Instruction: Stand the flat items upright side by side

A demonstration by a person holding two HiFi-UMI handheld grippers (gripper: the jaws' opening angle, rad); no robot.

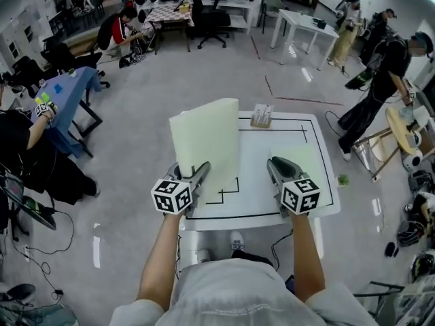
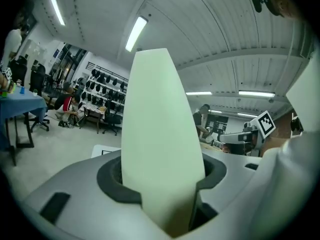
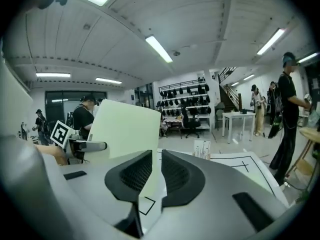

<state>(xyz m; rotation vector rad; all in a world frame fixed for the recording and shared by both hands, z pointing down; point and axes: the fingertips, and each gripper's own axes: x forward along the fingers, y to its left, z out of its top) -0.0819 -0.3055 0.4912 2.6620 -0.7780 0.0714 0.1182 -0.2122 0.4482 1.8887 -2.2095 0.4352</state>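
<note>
A pale cream flat board (image 1: 204, 138) stands upright above the left half of the white table (image 1: 326, 206). My left gripper (image 1: 197, 172) is shut on its lower edge, and the board (image 2: 160, 134) fills the gap between the jaws of that gripper (image 2: 162, 184). A second pale sheet (image 1: 302, 161) shows just ahead of my right gripper (image 1: 277, 168). In the right gripper view its thin edge (image 3: 152, 179) runs between the nearly closed jaws of that gripper (image 3: 156, 169), whose pads lie against it. The first board (image 3: 127, 129) rises to the left there.
A small white card holder (image 1: 262, 115) stands at the table's far edge. Black tape lines (image 1: 224, 195) mark rectangles on the top. A person (image 1: 387, 80) stands at the right, a blue-covered table (image 1: 68, 87) at the left, and a round stool (image 1: 401, 131) nearby.
</note>
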